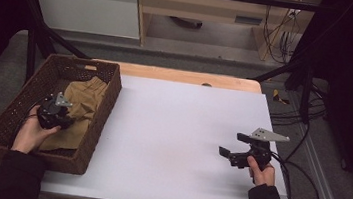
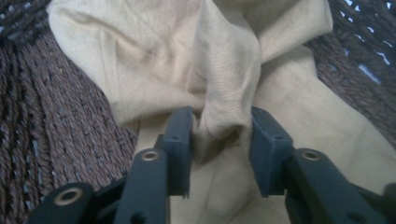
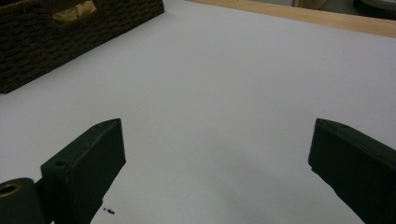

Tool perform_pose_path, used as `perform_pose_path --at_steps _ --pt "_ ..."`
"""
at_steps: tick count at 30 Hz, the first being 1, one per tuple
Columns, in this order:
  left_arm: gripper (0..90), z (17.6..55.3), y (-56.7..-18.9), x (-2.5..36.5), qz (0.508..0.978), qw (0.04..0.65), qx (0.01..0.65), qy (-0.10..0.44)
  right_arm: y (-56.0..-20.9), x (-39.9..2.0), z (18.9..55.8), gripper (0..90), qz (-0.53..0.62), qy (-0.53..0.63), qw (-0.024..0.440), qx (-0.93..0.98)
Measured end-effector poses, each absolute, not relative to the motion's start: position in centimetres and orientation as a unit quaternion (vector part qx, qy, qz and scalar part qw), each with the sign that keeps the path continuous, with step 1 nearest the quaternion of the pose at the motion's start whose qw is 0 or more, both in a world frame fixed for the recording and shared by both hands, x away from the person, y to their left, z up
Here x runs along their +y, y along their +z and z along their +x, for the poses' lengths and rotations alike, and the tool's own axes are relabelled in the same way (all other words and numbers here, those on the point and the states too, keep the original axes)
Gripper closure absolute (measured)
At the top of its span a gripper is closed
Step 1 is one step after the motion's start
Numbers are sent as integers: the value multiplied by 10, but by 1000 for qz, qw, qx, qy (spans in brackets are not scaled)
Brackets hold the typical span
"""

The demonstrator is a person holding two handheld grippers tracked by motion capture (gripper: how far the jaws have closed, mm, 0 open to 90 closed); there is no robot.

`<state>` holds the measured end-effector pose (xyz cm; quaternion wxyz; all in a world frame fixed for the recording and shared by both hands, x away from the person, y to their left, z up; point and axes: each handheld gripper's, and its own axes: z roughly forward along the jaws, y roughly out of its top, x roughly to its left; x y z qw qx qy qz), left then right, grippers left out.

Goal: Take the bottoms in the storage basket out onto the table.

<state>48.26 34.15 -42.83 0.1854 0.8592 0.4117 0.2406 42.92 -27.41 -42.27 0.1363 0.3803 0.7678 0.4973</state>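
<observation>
Landmark: the brown woven basket [image 1: 106,102] at the left edge of the white table [image 1: 179,145] — every place below is told from it.

Cloth: a tan cloth [image 1: 81,102] lies crumpled inside the basket, spread over its floor and bunched up toward the far wall. In the left gripper view the cloth [image 2: 187,70] rises in folds, with the basket's weave [image 2: 46,154] dark to either side of it.

Left gripper: the left gripper [image 1: 54,111] is down inside the basket, over the near half of the cloth, held by the left hand [image 1: 29,133] that comes in over the basket's near wall. A grey three-cornered plate sits on top of it.

Left gripper's state: in the left gripper view a raised ridge of cloth stands between the two black jaws. The left pad [image 2: 180,149] lies against the fold; the right pad [image 2: 266,151] is just beside it, and whether it presses the fabric cannot be told — so a firm clamp is not shown.

Right gripper: the right gripper [image 1: 233,147] is well apart from the basket, out to its right over the bare table, its jaws pointing back toward the basket. The right hand [image 1: 260,172] holds it from the near side.

Right gripper's state: jaws wide apart, with nothing between them but the white table [image 3: 224,116]; the basket's corner [image 3: 56,42] shows far off at the upper left of the right gripper view.
</observation>
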Motion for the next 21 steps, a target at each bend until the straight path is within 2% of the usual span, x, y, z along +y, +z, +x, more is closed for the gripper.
perform_pose_path --at_steps 9,21 --pt "778 480 -422 340 852 188 437 218 -422 -274 429 45 381 498 135 767" --pt "795 460 -399 360 844 201 460 189 -423 -274 429 46 381 497 133 768"
